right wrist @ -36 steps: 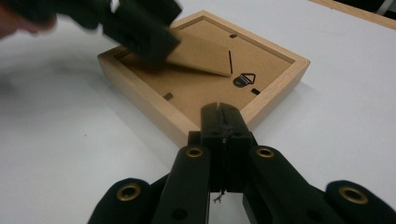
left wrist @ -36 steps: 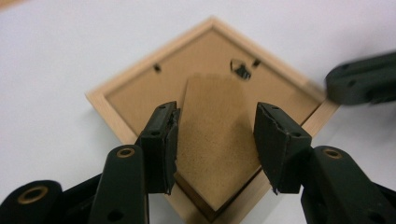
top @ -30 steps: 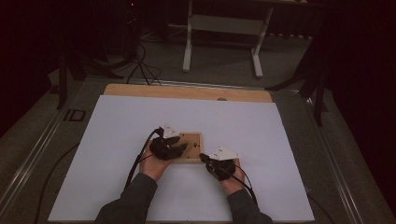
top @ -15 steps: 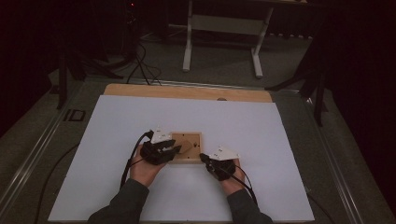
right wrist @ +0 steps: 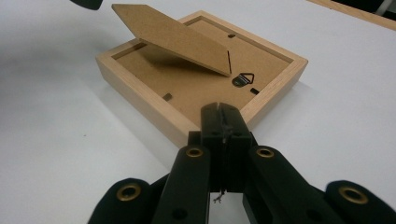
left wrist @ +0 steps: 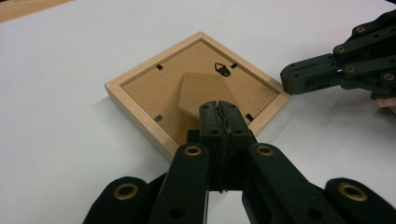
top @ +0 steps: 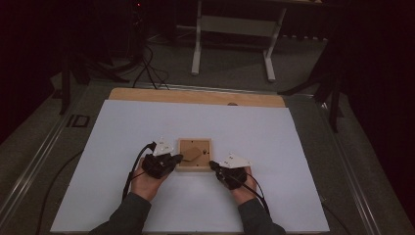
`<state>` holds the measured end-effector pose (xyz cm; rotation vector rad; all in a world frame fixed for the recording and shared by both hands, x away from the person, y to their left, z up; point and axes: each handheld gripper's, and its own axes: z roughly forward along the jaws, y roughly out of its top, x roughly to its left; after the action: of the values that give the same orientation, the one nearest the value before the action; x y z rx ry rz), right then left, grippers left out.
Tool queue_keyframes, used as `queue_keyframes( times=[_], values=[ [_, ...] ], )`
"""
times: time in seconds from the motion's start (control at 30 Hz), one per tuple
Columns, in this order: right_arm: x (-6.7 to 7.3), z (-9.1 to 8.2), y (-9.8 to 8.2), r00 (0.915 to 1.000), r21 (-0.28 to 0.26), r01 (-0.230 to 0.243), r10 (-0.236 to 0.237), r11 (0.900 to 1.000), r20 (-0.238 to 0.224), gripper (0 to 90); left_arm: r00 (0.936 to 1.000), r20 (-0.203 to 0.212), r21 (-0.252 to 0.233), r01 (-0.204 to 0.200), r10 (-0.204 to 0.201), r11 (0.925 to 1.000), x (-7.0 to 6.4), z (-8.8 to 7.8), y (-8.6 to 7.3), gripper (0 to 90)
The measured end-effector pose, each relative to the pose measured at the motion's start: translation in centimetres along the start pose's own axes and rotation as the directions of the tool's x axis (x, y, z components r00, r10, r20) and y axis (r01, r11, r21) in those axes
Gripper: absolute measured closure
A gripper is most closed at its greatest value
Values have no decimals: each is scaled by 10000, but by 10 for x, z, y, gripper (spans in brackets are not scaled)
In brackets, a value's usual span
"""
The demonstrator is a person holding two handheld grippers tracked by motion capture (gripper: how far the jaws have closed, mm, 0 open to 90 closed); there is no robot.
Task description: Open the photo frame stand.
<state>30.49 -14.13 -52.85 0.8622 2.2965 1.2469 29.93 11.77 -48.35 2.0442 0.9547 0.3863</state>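
The square light-wood picture frame (top: 195, 154) lies face-down mid-sheet between both grippers. Left gripper (left wrist: 219, 108) has just closed empty; right gripper (right wrist: 219, 111) is closed too. Rigid, light (hinged fibreboard stand (right wrist: 175, 37) flexes); grip the rim.

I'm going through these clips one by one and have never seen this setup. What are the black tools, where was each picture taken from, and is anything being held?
A person sits at a table covered by a white sheet and holds a tool in each hand: the left hand-held gripper and the right hand-held gripper. One picture looks down from above; the other two come from cameras riding on each tool, looking along its black jaws. Between them lies a wooden picture frame, face down, its cardboard stand flap tilted up. The left jaws have just been closing and now meet with nothing between them, at the frame's edge. The right jaws are shut too, tips at the frame's corner. Nothing is held.
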Motion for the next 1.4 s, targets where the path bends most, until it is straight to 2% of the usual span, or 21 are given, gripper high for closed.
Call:
queue_keyframes(
  times=[0.27, 0.47, 0.67, 0.83, 1.07, 1.3, 1.4],
  values=[
    [0, 0, 0, 10000, 16, 19, -20, 10000, 13, 896, 10000, 63, 289, 75, -76, 9996, 1, 6, -7, 895],
    [0, 0, 0, 10000, 29, 11, -11, 10000, 16, 896, 9999, 68, 301, 113, -115, 9995, 0, 7, -9, 895],
    [0, 0, 0, 10000, 15, 42, -42, 10000, 24, 896, 10000, 13, 500, -31, 30, 9987, -3, 9, -13, 895],
    [0, 0, 0, 10000, 16, 42, -42, 10000, 26, 896, 9998, -21, 624, 220, -219, 9978, 0, 14, -14, 895],
    [0, 0, 0, 10000, 25, 28, -28, 10000, 20, 896, 9990, -61, 381, 435, -433, 9983, 1, 16, -6, 894],
    [0, 0, 0, 10000, 21, 27, -27, 10000, 21, 895, 9997, -143, 187, 223, -220, 9996, 0, 15, 9, 891],
    [0, 0, 0, 10000, 22, 33, -33, 10000, 5, 895, 9994, -152, 229, 316, -312, 9992, 1, 17, 10, 881]
  ],
)
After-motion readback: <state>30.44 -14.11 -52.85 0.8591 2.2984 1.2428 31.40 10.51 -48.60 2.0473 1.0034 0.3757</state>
